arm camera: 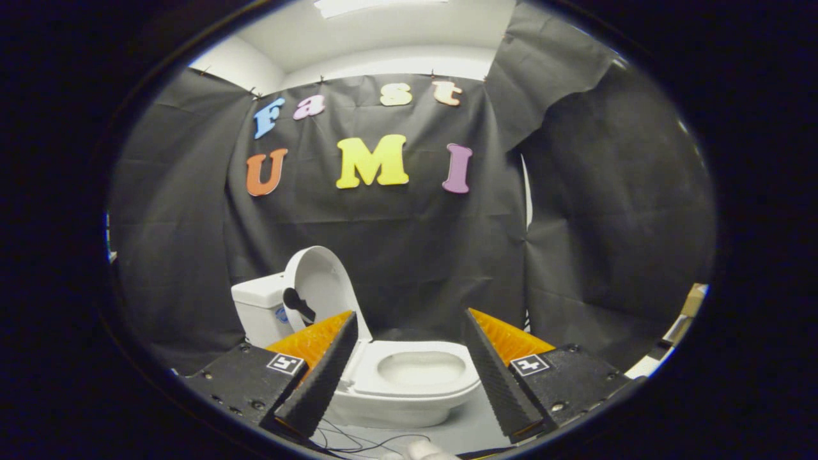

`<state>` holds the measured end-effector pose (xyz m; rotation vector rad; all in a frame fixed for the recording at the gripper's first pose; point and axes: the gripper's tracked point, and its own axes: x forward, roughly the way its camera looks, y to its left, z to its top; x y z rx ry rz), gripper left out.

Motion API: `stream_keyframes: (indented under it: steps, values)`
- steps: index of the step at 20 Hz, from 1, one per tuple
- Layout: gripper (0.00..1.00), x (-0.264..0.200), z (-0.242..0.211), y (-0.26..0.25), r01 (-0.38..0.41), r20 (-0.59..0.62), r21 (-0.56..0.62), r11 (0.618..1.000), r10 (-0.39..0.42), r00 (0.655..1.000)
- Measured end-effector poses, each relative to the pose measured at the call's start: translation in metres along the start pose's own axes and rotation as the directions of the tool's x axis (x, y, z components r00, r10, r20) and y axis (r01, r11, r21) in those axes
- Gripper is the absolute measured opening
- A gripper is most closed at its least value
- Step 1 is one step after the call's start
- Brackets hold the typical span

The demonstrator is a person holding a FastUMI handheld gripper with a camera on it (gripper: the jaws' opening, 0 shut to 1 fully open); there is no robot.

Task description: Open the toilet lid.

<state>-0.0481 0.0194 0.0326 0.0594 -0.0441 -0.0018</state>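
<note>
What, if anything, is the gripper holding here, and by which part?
Nothing is held. The gripper is open, fingers spread apart, with the toilet beyond them and its lid already raised.

The gripper [409,319] has its fingers spread wide with nothing between them. The toilet [409,383] lies just ahead, its lid [323,287] upright against the tank [259,306], leaving the bowl unblocked.

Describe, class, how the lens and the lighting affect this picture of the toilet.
Gripper view: fisheye bending curves the booth walls and ceiling edge; a ceiling light glares bright white overhead; the toilet, lid raised against the tank, looks sharp and evenly lit; the tongs stand open, the toilet bowl showing between their fingers.
</note>
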Motion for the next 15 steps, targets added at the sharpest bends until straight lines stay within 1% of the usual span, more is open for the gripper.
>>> stream_keyframes:
  steps: [2, 4, 7, 10, 12, 15]
  values:
    - [1.00, -0.004, -0.020, -0.011, 0.014, -0.031, -0.031, 0.999, -0.015, 0.999]
    - [1.00, -0.009, -0.030, -0.021, 0.022, -0.046, -0.049, 0.999, -0.024, 0.999]
    - [1.00, -0.017, -0.034, -0.032, 0.032, -0.023, -0.019, 0.999, -0.032, 0.999]
    - [1.00, -0.015, -0.038, -0.039, 0.044, -0.038, 0.002, 0.999, -0.044, 0.998]
    - [1.00, -0.013, -0.032, -0.041, 0.052, -0.028, 0.002, 0.999, -0.051, 0.998]
    - [1.00, -0.011, -0.033, -0.039, 0.043, -0.028, -0.018, 0.999, -0.044, 0.999]
